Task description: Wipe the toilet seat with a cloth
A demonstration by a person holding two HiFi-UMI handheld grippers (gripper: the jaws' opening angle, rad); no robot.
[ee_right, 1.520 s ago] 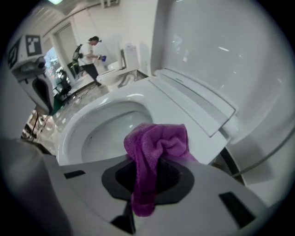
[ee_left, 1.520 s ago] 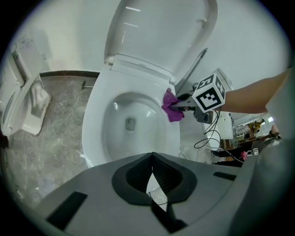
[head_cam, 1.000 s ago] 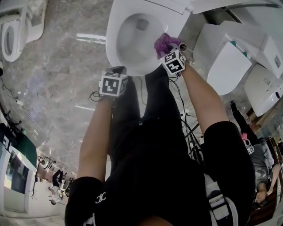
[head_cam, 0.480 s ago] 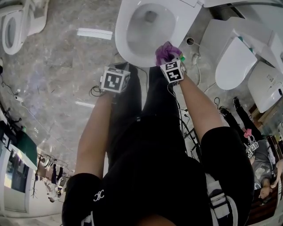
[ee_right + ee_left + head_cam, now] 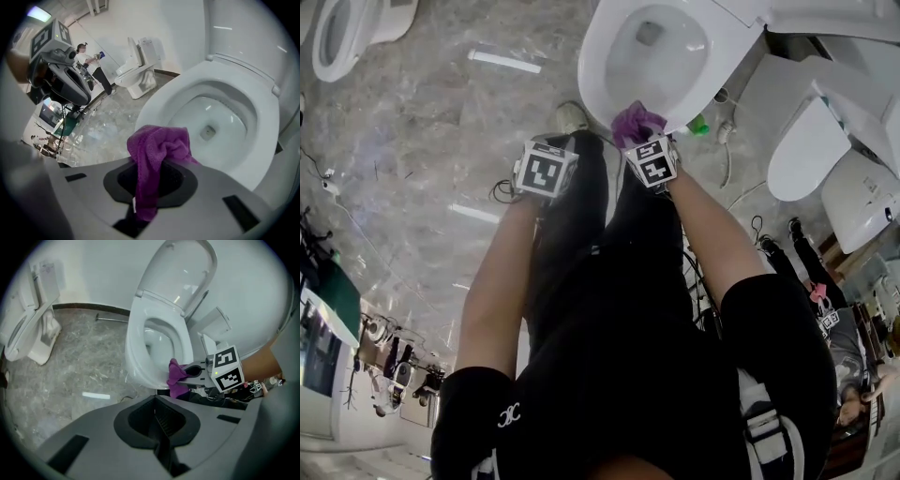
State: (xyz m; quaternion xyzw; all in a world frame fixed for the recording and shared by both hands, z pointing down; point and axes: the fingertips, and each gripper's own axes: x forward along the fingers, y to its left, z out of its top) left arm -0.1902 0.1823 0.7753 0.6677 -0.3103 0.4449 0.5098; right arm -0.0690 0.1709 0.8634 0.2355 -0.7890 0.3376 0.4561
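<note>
A purple cloth (image 5: 158, 149) is pinched in the right claw (image 5: 149, 180): its jaws are closed on the fabric, a bunched fold is seen above them and a strip hangs down between them. In the head view the cloth is held at the front edge of the white toilet seat (image 5: 598, 58), on the side nearer the right claw, and seems to be touching the rim there. The lid (image 5: 180, 275) is raised upright behind the seat, and the bowl (image 5: 213, 119) is left open to view.

The left claw (image 5: 155, 411) is pressed together with nothing between its jaws. It is held just beside the right claw, off the toilet, above the grey marbled floor (image 5: 422, 112), and is pointed steeply down.

The person's dark trousers (image 5: 600, 281) are seen below both forearms. More white toilets are stood around: one (image 5: 342, 28) well apart on the left, others (image 5: 806, 150) close on the right. A small green object (image 5: 698, 124) lies by the toilet's base.
</note>
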